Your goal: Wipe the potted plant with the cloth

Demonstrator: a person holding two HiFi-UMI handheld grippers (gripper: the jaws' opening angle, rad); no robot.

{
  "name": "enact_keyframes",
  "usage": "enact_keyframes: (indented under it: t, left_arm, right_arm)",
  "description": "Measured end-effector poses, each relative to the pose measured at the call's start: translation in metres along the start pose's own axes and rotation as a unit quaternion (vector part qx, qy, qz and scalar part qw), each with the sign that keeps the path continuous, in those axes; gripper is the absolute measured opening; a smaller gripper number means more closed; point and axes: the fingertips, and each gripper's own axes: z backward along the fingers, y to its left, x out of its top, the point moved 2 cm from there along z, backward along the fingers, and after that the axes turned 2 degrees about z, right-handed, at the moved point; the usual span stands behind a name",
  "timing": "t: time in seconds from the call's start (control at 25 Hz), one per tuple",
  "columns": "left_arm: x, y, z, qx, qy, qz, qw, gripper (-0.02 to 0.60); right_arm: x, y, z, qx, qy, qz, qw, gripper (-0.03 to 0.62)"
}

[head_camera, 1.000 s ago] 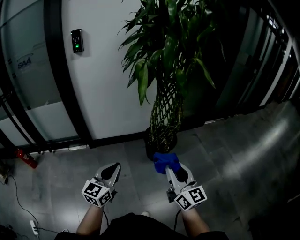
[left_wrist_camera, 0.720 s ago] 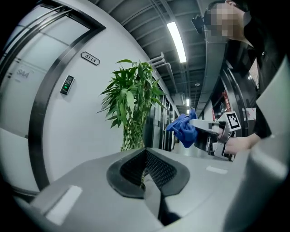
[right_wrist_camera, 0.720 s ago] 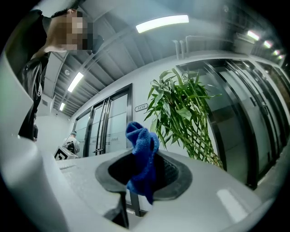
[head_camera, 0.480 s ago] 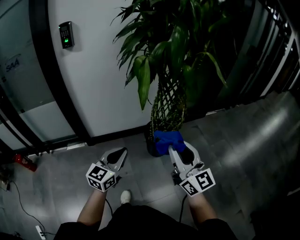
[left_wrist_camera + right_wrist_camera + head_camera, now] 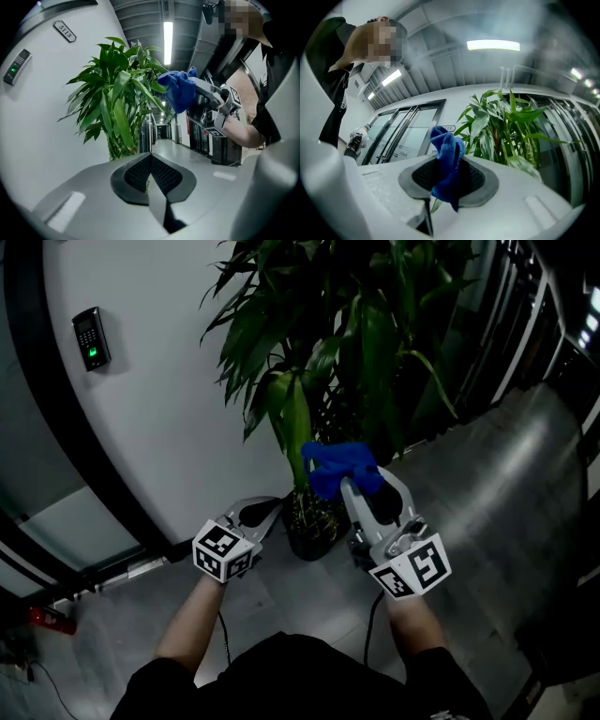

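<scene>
Blue cloth [image 5: 337, 465] clamped in right gripper [image 5: 360, 487], held at leaf height before potted plant [image 5: 323, 343] at 12 o'clock, likely ready for wiping; left gripper [image 5: 262, 514] closed, empty, at 9 o'clock of the pot [image 5: 314, 529].

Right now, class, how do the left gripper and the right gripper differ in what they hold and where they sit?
The right gripper is shut on the blue cloth; the left gripper is shut with nothing between its jaws. The right gripper is up by the leaves of the plant; the left gripper sits lower, near the pot. Both point toward the plant.
</scene>
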Motion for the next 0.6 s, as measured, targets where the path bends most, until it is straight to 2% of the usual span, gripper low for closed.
enact_keyframes:
  t: [0.24,0.4,0.48,0.6]
  left_arm:
    - [0.018,0.019,-0.033,-0.039,-0.005,-0.032,0.9987,0.006]
    - [0.035,0.024,-0.056,-0.047,-0.013,-0.019,0.9987,0.006]
    - [0.039,0.024,-0.061,-0.047,-0.012,-0.017,0.9987,0.006]
    - [0.048,0.024,-0.067,-0.051,-0.016,-0.039,0.9978,0.006]
  right_arm:
    - [0.027,-0.004,-0.046,-0.002,-0.043,0.020,0.999,0.109]
    - [0.033,-0.009,-0.070,0.015,-0.055,0.019,0.998,0.109]
    - [0.033,-0.010,-0.081,0.021,-0.055,0.015,0.998,0.109]
    - [0.018,-0.016,-0.095,0.017,-0.027,0.013,0.999,0.109]
